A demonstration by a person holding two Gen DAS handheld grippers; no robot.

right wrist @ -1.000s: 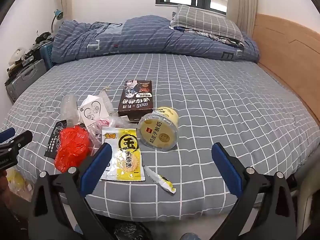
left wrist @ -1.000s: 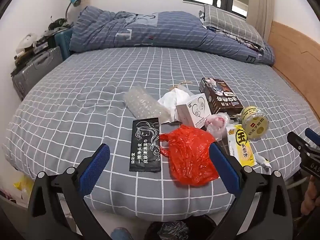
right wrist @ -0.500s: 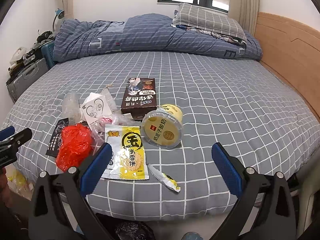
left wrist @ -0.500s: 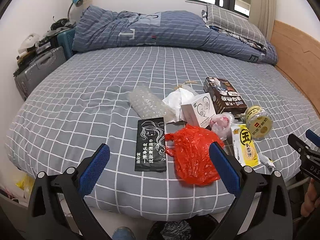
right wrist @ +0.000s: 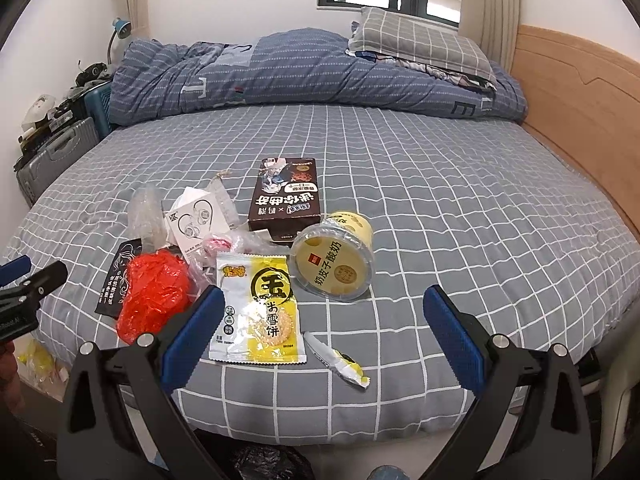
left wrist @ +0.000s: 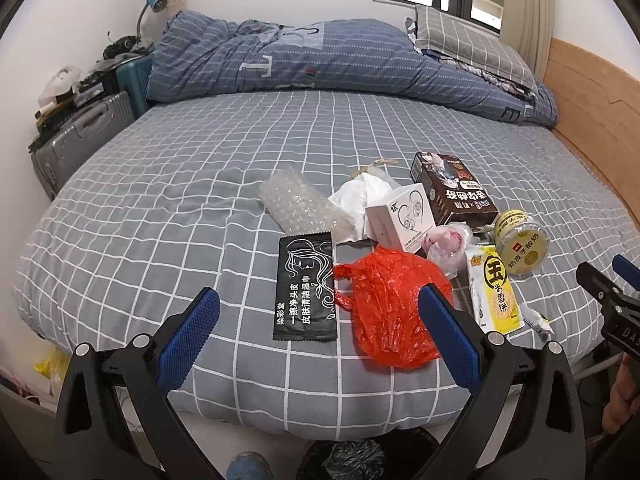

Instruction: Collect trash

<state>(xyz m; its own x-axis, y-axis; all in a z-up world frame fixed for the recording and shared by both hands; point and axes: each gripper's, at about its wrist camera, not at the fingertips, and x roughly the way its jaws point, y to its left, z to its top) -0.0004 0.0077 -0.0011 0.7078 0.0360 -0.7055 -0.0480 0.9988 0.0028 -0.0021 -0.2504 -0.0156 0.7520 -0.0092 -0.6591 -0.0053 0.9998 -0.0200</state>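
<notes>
A cluster of litter lies on the bed (left wrist: 160, 200) near its front edge. The sachet (left wrist: 306, 286) lies leftmost, with the plastic bag (left wrist: 394, 306) just right of it and the snack packet (right wrist: 256, 308) further right. Behind the packet lies the tipped cup (right wrist: 334, 266), and behind that the flat box (right wrist: 286, 196).

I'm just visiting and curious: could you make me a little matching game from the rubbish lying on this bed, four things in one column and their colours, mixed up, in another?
Things:
1. crumpled plastic bag
2. flat sachet with a line drawing of a woman's head
3. earphone box
4. rice cracker packet

Colours:
A. white
B. yellow and white
C. red
D. black

Pairs: 1-C, 2-D, 3-A, 4-B
</notes>
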